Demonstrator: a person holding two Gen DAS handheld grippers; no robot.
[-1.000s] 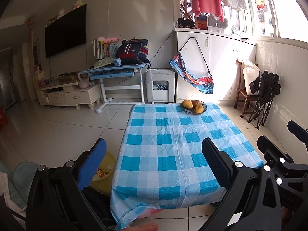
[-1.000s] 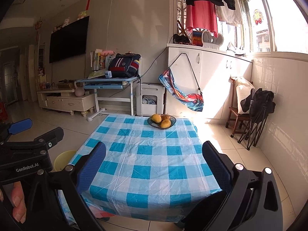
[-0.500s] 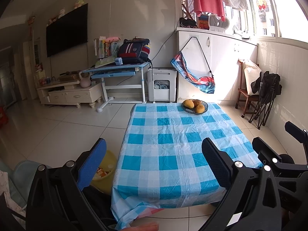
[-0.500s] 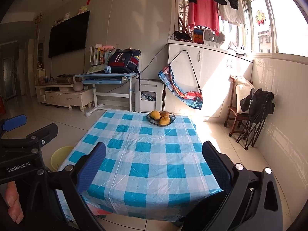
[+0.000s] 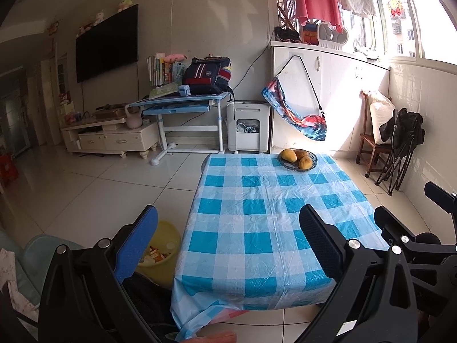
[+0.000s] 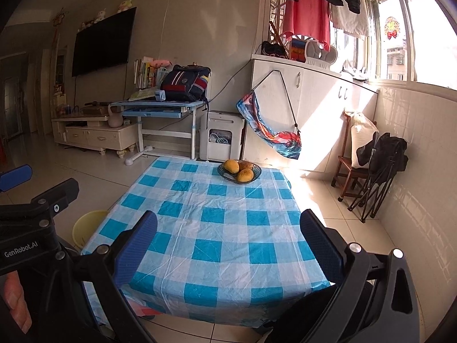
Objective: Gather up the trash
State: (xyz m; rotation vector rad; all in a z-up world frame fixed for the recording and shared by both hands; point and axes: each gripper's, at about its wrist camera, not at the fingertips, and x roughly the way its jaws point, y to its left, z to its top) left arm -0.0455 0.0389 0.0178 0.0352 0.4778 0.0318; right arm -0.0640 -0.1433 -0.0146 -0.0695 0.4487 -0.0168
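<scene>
Trash collection looks finished: no litter shows on the checked surface (image 5: pixel 265 225).
Both tools, left (image 5: pixel 228 240) and right (image 6: pixel 228 240), gape apart, holding nothing; yellow bin (image 5: pixel 162 254) at 8 o'clock holds scraps.

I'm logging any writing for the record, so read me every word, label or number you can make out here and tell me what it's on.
"GenRobot.AI": white print on the black body of the left gripper, seen in the right wrist view.
Book spines on the blue desk: too small to read.
Red window ornament: too blurred to read.
White appliance by the cabinet: no legible label.
</scene>
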